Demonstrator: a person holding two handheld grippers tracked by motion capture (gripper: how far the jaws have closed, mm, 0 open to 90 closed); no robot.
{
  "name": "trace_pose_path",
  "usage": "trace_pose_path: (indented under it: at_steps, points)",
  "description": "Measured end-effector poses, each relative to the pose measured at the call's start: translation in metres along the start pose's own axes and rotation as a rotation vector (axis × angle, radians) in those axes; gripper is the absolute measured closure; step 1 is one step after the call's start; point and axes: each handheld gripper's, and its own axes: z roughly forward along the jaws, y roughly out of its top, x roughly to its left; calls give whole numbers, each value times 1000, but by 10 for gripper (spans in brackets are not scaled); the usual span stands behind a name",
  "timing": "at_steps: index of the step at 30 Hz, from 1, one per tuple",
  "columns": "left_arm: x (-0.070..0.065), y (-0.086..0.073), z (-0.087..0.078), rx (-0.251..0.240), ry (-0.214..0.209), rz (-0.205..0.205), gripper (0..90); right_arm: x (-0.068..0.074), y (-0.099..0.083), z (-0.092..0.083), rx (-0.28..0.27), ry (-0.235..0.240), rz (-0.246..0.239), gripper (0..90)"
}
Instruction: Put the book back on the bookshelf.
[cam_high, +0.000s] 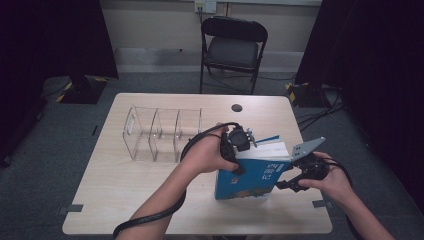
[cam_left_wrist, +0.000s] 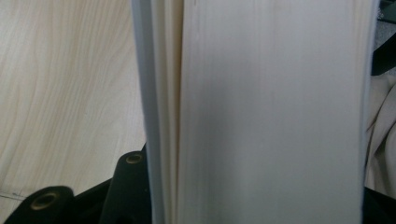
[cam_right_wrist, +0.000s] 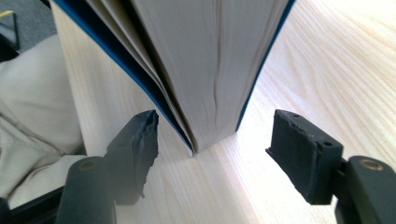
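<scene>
A thick blue book (cam_high: 250, 177) stands upright on the wooden table (cam_high: 125, 195), its cover facing me. My left gripper (cam_high: 235, 161) comes down on its top left corner and is shut on it. In the left gripper view the pale page block (cam_left_wrist: 271, 112) runs between the two black jaws, which sit tight against both covers. My right gripper (cam_high: 287, 183) is low at the book's right edge. In the right gripper view its jaws (cam_right_wrist: 212, 149) stand open on either side of the book's lower corner (cam_right_wrist: 210, 70), with a gap on both sides.
A clear acrylic organiser (cam_high: 160, 135) with three compartments stands at the table's left, behind the left hand. A small black disc (cam_high: 237, 107) lies near the far edge. A black folding chair (cam_high: 232, 47) stands beyond the table. The right gripper is close to the table's right edge.
</scene>
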Motion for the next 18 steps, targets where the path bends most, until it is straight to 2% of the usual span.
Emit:
trace_pose_path:
  at_steps: [1,3,4,8,10,12,17,18]
  points:
    - [0,0,0,-1,2,-16,548,0,-1,1,6,-3,5,311]
    - [0,0,0,1,5,-22,537,0,-4,3,7,-13,10,307]
    - [0,1,0,4,20,-53,528,0,-5,4,12,-16,12,307]
    - [0,1,1,-2,29,-56,502,-3,-14,9,13,-19,28,307]
    - [1,0,1,-9,39,-34,485,-4,-17,10,12,-18,36,306]
    - [0,0,1,-11,44,-32,473,-6,-20,12,7,-16,40,306]
    - [-1,0,1,0,38,-12,482,-9,-26,13,-3,-26,54,306]
    - [-1,0,1,5,34,3,484,-9,-28,13,6,-27,61,306]
